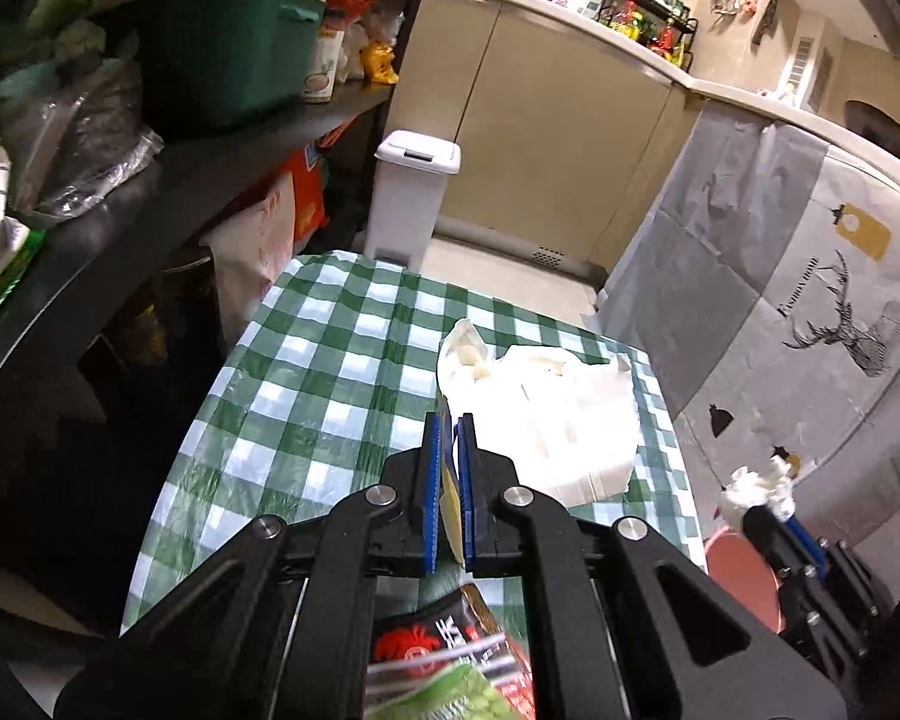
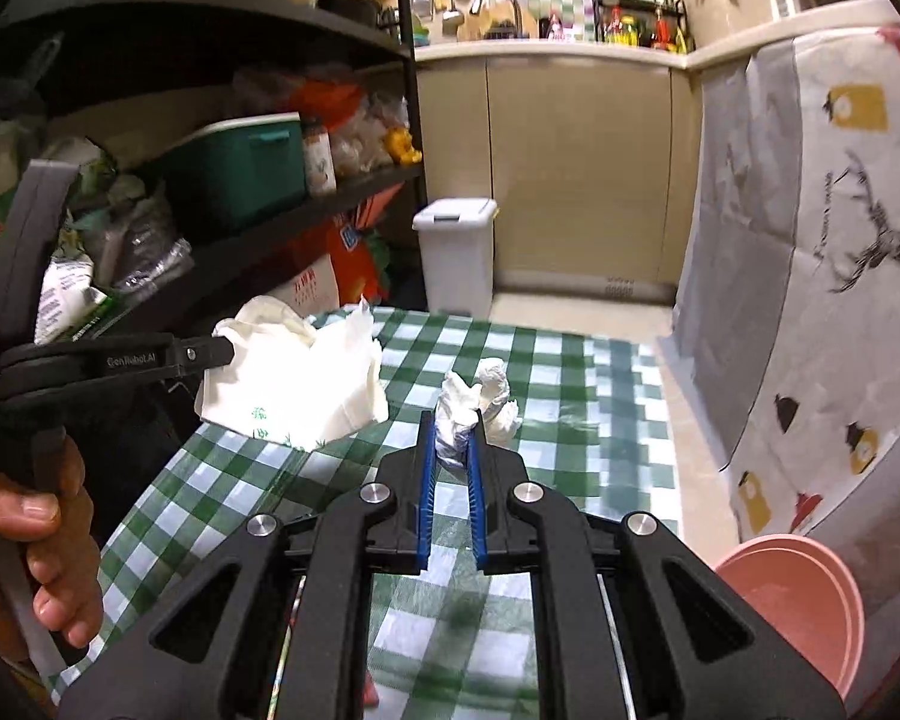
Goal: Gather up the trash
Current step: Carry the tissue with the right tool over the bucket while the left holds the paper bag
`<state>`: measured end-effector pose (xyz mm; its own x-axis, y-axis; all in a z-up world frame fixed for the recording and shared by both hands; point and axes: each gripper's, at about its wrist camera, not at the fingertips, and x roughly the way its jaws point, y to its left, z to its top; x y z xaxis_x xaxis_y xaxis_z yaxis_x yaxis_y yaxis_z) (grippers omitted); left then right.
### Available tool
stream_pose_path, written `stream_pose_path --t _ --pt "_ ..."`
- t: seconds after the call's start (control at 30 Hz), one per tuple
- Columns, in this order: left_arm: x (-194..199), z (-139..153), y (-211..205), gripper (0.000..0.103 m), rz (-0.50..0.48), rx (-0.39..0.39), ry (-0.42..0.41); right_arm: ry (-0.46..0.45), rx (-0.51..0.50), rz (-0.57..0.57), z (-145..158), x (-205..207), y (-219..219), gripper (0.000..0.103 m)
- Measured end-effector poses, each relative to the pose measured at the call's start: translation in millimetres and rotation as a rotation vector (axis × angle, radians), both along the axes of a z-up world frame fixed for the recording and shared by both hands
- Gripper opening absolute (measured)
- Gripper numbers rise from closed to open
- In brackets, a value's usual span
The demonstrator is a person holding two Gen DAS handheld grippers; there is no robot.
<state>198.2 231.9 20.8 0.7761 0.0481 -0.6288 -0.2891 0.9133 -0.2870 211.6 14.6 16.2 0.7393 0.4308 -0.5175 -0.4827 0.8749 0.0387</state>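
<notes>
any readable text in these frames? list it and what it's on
"GenRobot.AI": side of the left gripper, in the right wrist view.
White bag it holds: green print, blurred.
Red packet: white characters, blurred.
Deer cloth: small lettering, unreadable.
Orange bag under the shelf: label too blurred.

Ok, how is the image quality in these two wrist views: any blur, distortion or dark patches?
Left wrist view: strong fisheye bending of the counter edge; the snack packets at the bottom are motion-smeared; the shelf side is dim. Right wrist view: the checked tablecloth smears toward its far right; the crumpled tissue stays fairly sharp.
</notes>
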Motion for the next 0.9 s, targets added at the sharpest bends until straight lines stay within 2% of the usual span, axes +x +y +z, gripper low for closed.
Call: stream_pose_path --t 0.23,0.47,0.67,0.9 --pt "-27.2 18.1 -16.2 0.006 -0.029 0.062 -0.031 -0.099 0.011 -0.063 37.6 -40.9 -44.5 0.010" --pt "-59.4 39.1 -40.3 0.006 -0.070 0.080 -0.051 -0.139 0.029 -0.123 59.5 -69.9 -93.2 0.010" --pt "-81.2 44.5 -67.3 0.006 -0.112 0.091 -0.063 -0.162 0.026 -0.188 56.4 -81.1 -121.0 0.010" --pt "-88.5 35.9 -94.0 0.006 -0.141 0.109 -0.080 -0.149 0.020 -0.247 43.6 -81.5 -148.4 0.010"
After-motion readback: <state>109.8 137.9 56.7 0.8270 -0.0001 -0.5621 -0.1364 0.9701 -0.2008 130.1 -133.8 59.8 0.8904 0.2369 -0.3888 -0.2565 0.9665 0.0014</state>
